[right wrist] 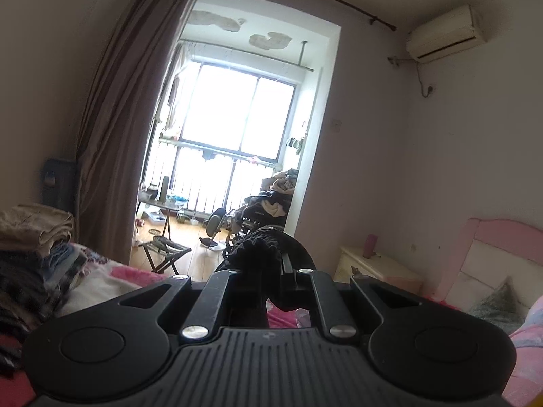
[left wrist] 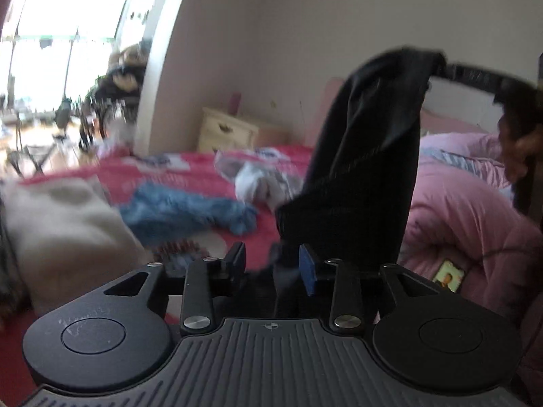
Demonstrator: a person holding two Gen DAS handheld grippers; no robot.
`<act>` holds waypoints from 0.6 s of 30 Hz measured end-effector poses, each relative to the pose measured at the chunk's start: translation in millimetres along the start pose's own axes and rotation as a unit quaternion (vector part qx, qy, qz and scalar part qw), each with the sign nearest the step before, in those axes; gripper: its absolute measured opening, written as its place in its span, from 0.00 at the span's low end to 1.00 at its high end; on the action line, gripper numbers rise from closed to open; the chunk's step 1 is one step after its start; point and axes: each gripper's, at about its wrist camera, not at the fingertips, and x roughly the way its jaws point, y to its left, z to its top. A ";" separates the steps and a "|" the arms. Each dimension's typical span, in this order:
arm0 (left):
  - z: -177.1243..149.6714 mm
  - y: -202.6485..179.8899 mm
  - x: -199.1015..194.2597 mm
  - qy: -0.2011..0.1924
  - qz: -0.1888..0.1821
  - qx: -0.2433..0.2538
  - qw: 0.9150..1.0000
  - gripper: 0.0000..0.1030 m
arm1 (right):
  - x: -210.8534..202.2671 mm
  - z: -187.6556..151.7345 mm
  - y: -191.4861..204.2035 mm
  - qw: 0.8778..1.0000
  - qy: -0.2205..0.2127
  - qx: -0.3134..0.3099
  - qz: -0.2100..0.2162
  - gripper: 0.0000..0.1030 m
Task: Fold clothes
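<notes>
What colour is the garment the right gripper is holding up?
Black. The garment shows best in the left wrist view, hanging over the bed.

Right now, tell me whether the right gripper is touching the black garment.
Touching. In the right wrist view the right gripper has its jaws shut on a bunched fold of the black garment, with the cloth squeezed between them and no gap showing.
</notes>
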 end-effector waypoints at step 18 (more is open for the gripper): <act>-36.2 -13.0 62.9 -0.026 -0.059 0.084 0.994 0.99 | -27.2 2.5 11.6 0.999 0.010 0.015 0.026 0.10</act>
